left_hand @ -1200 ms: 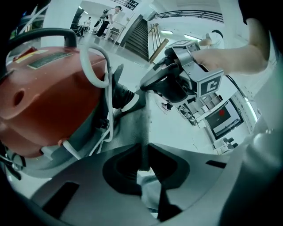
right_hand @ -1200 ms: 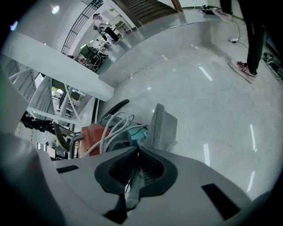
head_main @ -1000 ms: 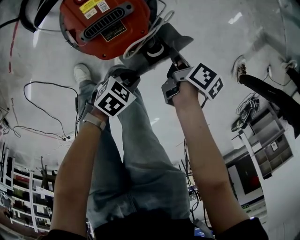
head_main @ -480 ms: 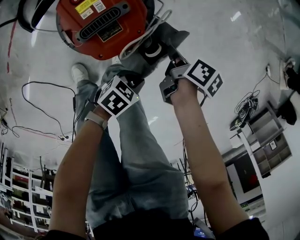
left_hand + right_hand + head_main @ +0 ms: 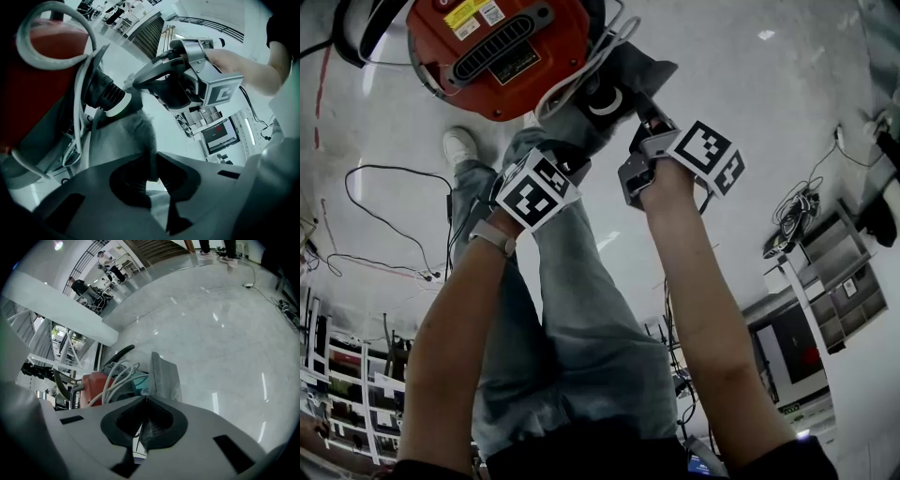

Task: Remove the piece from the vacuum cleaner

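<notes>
I have both grippers on the grey fabric piece (image 5: 633,67), which hangs off the black ribbed collar (image 5: 105,91) at the side of the red vacuum cleaner (image 5: 497,56) standing on the floor (image 5: 750,112). The left gripper (image 5: 152,161) has its fingers nearly together, pinching a fold of the grey fabric along its lower edge. The right gripper (image 5: 146,399) has its fingers closed almost fully on a thin edge of the same fabric, higher up and close to the collar's white ring. White cords (image 5: 600,56) loop over the vacuum's body just beside the collar.

I judge this to be the pull-off step: the piece is gripped at two places but its neck looks to be seated on the collar, so it is not yet free. Next I need a steady pull away from the vacuum, along the collar's axis, with both grips kept firm so the fabric does not slip. I would keep clear of the cords, which could snag.
</notes>
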Available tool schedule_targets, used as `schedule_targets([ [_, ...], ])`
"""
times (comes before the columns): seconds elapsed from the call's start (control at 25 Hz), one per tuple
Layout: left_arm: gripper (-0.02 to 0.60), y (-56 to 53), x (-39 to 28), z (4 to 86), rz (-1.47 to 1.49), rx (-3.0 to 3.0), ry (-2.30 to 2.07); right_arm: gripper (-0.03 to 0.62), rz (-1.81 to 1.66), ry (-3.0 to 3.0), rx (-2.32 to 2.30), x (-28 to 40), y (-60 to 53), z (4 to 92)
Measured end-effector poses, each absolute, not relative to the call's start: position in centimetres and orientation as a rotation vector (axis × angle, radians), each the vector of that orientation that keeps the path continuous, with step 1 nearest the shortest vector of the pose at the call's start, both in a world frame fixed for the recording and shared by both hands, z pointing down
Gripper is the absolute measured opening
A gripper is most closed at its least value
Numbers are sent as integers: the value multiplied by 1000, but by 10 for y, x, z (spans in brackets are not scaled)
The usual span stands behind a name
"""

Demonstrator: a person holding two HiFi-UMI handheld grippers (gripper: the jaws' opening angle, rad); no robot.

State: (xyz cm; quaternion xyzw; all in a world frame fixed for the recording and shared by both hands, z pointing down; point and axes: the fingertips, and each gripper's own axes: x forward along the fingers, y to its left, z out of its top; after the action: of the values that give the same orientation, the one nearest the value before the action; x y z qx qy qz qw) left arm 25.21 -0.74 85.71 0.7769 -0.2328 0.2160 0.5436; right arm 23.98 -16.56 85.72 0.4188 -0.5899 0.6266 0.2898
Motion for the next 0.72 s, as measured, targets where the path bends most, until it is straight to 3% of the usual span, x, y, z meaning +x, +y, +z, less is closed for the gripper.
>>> schedule_targets([
  [0.72,51,2,254,864,571,1865,-518,32,1707,-1556,1150,256,-154,859],
])
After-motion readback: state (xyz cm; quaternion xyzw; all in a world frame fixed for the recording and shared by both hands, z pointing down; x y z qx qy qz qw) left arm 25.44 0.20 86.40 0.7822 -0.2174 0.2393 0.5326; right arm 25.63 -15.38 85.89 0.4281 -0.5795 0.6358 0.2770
